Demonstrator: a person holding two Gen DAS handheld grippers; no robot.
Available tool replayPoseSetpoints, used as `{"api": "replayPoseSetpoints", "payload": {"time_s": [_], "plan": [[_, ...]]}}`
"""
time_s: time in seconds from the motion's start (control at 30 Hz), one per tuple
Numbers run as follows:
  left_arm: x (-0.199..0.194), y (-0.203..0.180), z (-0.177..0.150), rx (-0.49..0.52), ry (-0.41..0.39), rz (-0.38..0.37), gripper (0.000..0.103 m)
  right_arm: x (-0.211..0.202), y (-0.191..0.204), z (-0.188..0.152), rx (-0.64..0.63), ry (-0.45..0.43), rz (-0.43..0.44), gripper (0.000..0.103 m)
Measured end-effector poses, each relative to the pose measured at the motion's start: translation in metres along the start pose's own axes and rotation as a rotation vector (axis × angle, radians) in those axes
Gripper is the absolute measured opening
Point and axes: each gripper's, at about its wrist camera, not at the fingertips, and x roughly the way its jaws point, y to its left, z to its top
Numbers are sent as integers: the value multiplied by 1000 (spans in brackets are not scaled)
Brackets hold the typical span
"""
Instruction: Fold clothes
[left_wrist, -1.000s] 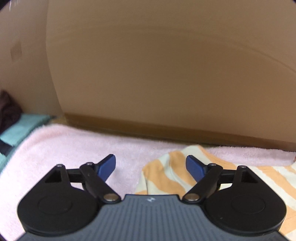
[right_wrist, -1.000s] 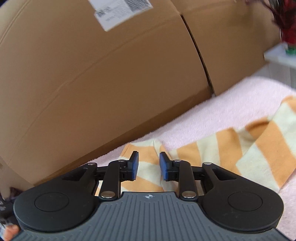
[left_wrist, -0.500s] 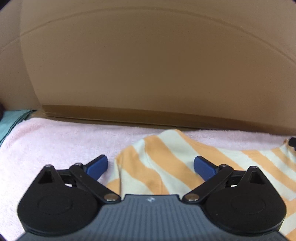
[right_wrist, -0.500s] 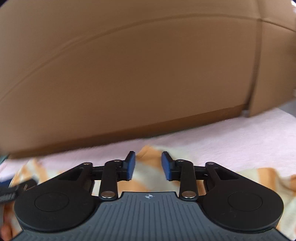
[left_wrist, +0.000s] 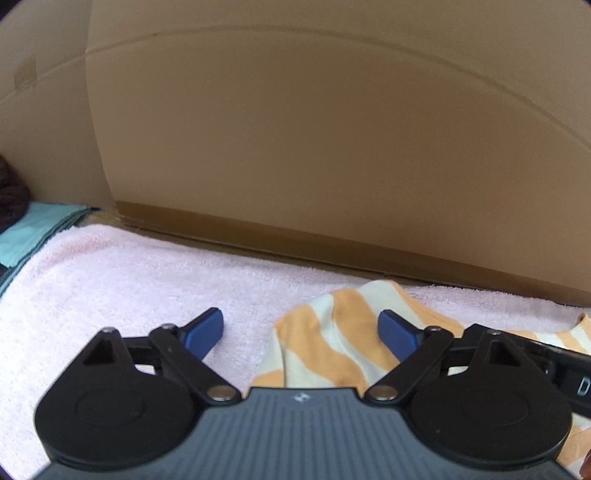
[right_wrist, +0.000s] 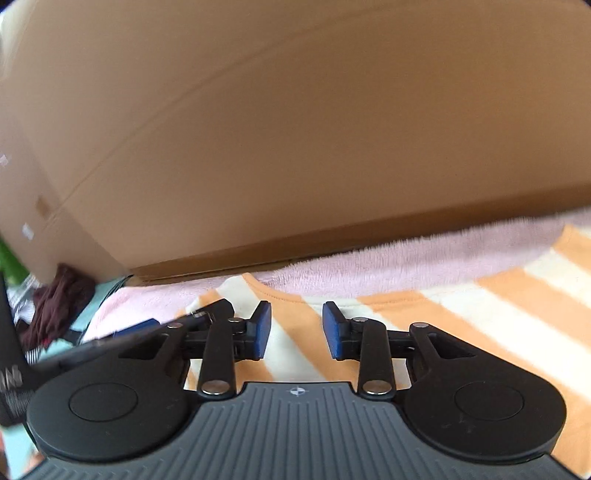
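**Striped garment spread on pink towel, both grippers held low over it**

Brown cardboard panels (left_wrist: 332, 147) are seen standing as a wall behind the work surface in both views. Below them a soft pink terry towel (left_wrist: 129, 280) is laid flat, and on it the orange and cream striped garment (left_wrist: 332, 343) is resting. What is carrying the towel cannot be told.

In the left wrist view, the left gripper (left_wrist: 301, 334) is held low over the left end of the garment. Its blue fingers (left_wrist: 205, 328) are spread wide apart; the left one is over bare towel and the right one is over the striped cloth. Nothing is pinched between them. A rounded corner of the garment is seen between the fingers, reaching toward the cardboard.

In the right wrist view, the right gripper (right_wrist: 296, 328) is held above the garment near its stitched orange edge. Its fingers (right_wrist: 261, 328) are parted by a moderate gap and no cloth is caught in it; striped fabric is seen through the gap. The garment extends far to the right across the towel.

At the far left, a folded turquoise cloth (left_wrist: 33, 229) and a dark maroon bundle (right_wrist: 55, 306) are lying beside the towel.
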Motion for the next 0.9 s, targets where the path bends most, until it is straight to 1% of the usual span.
{"api": "replayPoseSetpoints", "payload": {"time_s": [0.07, 0.1, 0.13, 0.17, 0.2, 0.27, 0.3, 0.33, 0.4, 0.47, 0.57, 0.6, 0.67, 0.7, 0.73, 0.8, 0.83, 0.9], "plan": [[-2, 4, 0, -18, -10, 6, 85, -3, -2, 0, -24, -19, -4, 33], [-7, 7, 2, -14, -8, 32, 78, -2, -3, 2, -30, -23, -6, 33], [-11, 10, 3, -9, -6, 59, 68, 0, -4, 3, -37, -19, -3, 34], [-15, 13, 4, -5, -4, 86, 61, 2, -5, 4, -33, -18, 4, 34], [-27, 23, 6, -27, -9, 87, 48, 9, -9, 6, -18, -18, 13, 34], [-67, 45, 2, -30, -53, 116, 48, 16, -16, 8, 6, -20, 26, 34], [-86, 55, 0, -31, -76, 130, 42, 17, -19, 8, 16, -20, 32, 34], [-106, 66, -5, -13, -101, 164, 35, 17, -21, 8, 25, -21, 37, 34], [-150, 90, -22, 31, -135, 242, 28, 19, -20, 8, 29, -23, 47, 37], [-193, 109, -47, 40, -130, 283, 28, 20, -20, 8, 35, -24, 59, 42], [-242, 127, -93, 66, -55, 314, 28, 18, -23, 7, 54, -27, 94, 50], [-250, 136, -107, 82, -27, 307, 28, 16, -25, 7, 63, -28, 99, 50], [-276, 131, -135, 127, 3, 270, 29, 15, -28, 7, 80, -31, 109, 50], [-290, 126, -150, 156, 7, 248, 30, 14, -29, 7, 88, -32, 112, 50], [-305, 116, -163, 184, 0, 231, 35, 13, -30, 7, 94, -34, 115, 50], [-323, 104, -188, 220, 2, 202, 39, 11, -32, 7, 104, -35, 120, 50], [-324, 102, -203, 221, 5, 187, 39, 10, -33, 7, 108, -36, 122, 50], [-327, 109, -227, 168, 25, 158, 39, 6, -37, 7, 117, -38, 125, 50]]}}
